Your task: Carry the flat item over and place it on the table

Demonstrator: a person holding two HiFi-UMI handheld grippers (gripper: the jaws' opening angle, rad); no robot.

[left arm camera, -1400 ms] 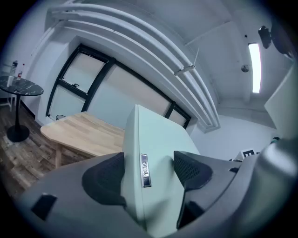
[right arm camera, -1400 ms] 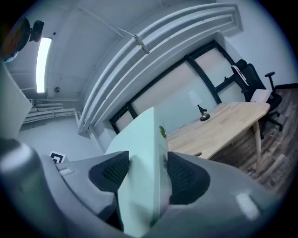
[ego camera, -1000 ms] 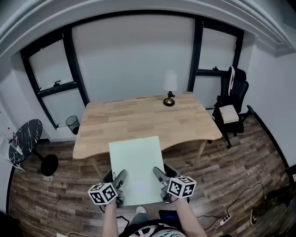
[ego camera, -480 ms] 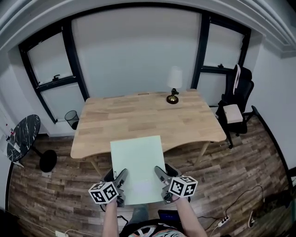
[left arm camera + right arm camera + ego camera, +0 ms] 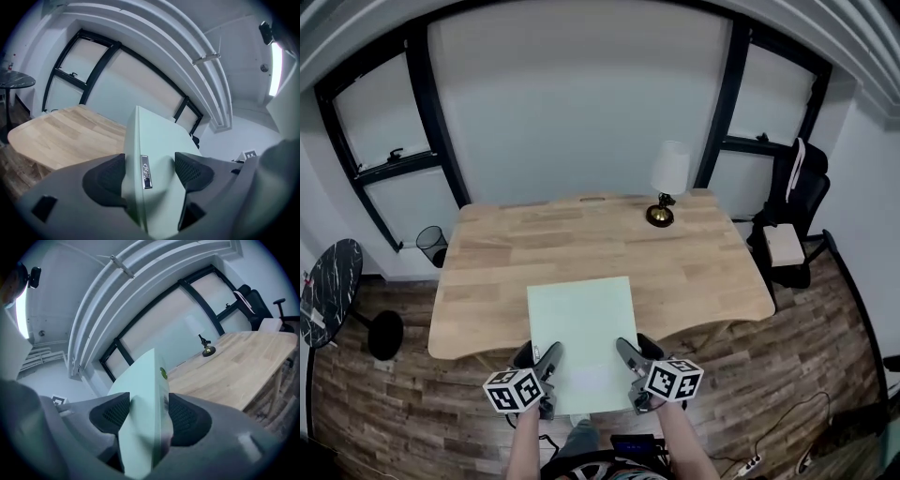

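Bottom centre of the head view: my L tool [image 5: 538, 362] and R tool [image 5: 635, 358] are each clamped on a side edge of the pale green flat item [image 5: 581, 323], near its close corners, with a pad on each face. The panel is held about level in the air. Its far half overlaps the front edge of the wooden bench [image 5: 609, 239] at mid-frame, and it's not yet set down.

It reaches out unsupported w/o visible sag, so I judge it stiff and fairly light. The faces look smooth, prob. slippery. The best hold is what I have now: both side edges, low down, evenly matched. A small metal tab [image 5: 146, 172] sits on the L edge right at the pads.

Further back, at the bench's upper right corner, stands a lamp [image 5: 667, 178] w/ a white shade. At the frame's left is a mesh bin [image 5: 429, 246] on the floor; I can't make out its contents. At far right, a black chair [image 5: 802, 202] carries a pale box [image 5: 784, 245].
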